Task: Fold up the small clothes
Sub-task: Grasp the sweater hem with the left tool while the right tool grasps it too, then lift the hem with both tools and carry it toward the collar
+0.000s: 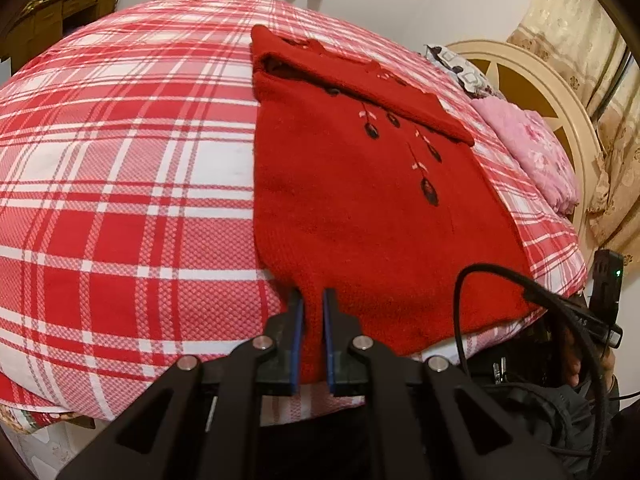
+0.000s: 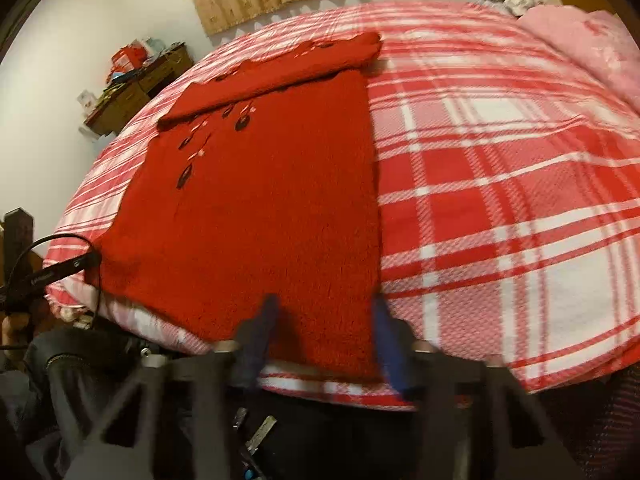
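Observation:
A small red knitted sweater (image 1: pixel 352 200) with dark embroidered flowers lies flat on the plaid bed, a sleeve folded across its top. My left gripper (image 1: pixel 313 300) is shut on the sweater's near hem at its left corner. In the right wrist view the sweater (image 2: pixel 260 208) fills the middle left. My right gripper (image 2: pixel 326 308) is open, its blue fingers (image 2: pixel 266 320) straddling the near hem at the sweater's right corner, and the view is blurred.
The red and white plaid bedspread (image 1: pixel 120 200) covers the bed. A pink pillow (image 1: pixel 536 152) and a cream headboard (image 1: pixel 560 96) are at the right. A wooden desk (image 2: pixel 132 92) stands by the far wall. A black cable (image 1: pixel 472 276) hangs near the bed's edge.

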Motion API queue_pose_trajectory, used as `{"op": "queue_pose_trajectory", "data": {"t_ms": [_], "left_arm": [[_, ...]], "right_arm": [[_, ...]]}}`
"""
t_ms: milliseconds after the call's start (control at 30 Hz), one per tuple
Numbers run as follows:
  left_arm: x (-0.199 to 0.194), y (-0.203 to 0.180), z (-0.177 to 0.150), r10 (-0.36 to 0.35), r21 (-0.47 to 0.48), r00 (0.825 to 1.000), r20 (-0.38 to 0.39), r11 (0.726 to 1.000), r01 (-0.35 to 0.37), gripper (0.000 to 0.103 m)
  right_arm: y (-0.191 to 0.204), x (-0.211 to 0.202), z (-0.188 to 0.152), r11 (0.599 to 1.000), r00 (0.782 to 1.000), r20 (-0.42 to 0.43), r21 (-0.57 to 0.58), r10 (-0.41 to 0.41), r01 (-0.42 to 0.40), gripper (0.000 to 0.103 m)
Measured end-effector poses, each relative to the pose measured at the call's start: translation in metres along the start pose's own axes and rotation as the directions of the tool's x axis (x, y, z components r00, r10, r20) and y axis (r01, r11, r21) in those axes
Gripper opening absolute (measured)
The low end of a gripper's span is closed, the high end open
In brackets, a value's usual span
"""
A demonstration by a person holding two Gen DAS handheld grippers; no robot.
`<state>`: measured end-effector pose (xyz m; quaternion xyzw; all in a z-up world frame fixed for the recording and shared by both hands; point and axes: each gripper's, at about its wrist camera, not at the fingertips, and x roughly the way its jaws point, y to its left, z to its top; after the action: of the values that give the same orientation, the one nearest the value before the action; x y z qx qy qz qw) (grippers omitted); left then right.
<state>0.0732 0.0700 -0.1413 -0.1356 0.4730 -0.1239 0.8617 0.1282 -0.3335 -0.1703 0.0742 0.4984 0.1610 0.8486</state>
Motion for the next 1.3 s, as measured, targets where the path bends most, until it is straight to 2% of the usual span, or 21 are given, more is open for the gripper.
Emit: {"op": "queue_pose_trajectory", "data": {"t_ms": [100, 133, 167, 333, 567, 733, 1067, 1300], "left_arm": [[-0.005, 0.001, 0.003, 0.000, 0.009, 0.999, 0.033, 1.000, 0.000, 0.009], [-0.005, 0.002, 0.004, 0.004, 0.011, 0.999, 0.043, 1.000, -0.005, 0.009], [-0.006, 0.003, 0.004, 0.003, 0.008, 0.999, 0.048, 1.000, -0.004, 0.009], [-0.005, 0.008, 0.011, -0.013, -0.005, 0.998, 0.064, 1.000, 0.013, 0.009], [-0.006, 0.010, 0.041, -0.038, -0.014, 0.992, 0.122, 0.999, 0.040, 0.009], [-0.007, 0.007, 0.064, -0.054, 0.002, 0.984, 0.172, 0.999, 0.054, 0.009], [-0.010, 0.005, 0.098, -0.123, -0.029, 0.968, 0.218, 0.991, 0.132, 0.009], [-0.022, -0.003, 0.124, -0.135, -0.015, 0.951, 0.279, 0.989, 0.145, 0.008]], "right_arm": [[-0.005, 0.000, -0.002, 0.999, 0.999, 0.001, 0.019, 0.048, -0.048, 0.021], [-0.007, 0.000, -0.003, 0.998, 0.998, 0.005, 0.029, 0.062, -0.062, 0.011], [-0.011, 0.000, -0.004, 0.996, 0.997, 0.010, 0.042, 0.075, -0.075, 0.008], [-0.014, -0.009, 0.002, 0.992, 0.992, 0.079, 0.070, 0.100, -0.106, 0.007], [-0.004, -0.033, 0.041, 0.989, 0.969, 0.213, 0.056, 0.124, -0.139, 0.006], [0.006, -0.041, 0.071, 0.995, 0.954, 0.285, 0.013, 0.096, -0.104, 0.006], [0.018, -0.046, 0.113, 0.994, 0.931, 0.348, -0.016, 0.110, -0.112, 0.006], [0.024, -0.067, 0.149, 0.993, 0.900, 0.420, -0.047, 0.117, -0.107, 0.006]]}}
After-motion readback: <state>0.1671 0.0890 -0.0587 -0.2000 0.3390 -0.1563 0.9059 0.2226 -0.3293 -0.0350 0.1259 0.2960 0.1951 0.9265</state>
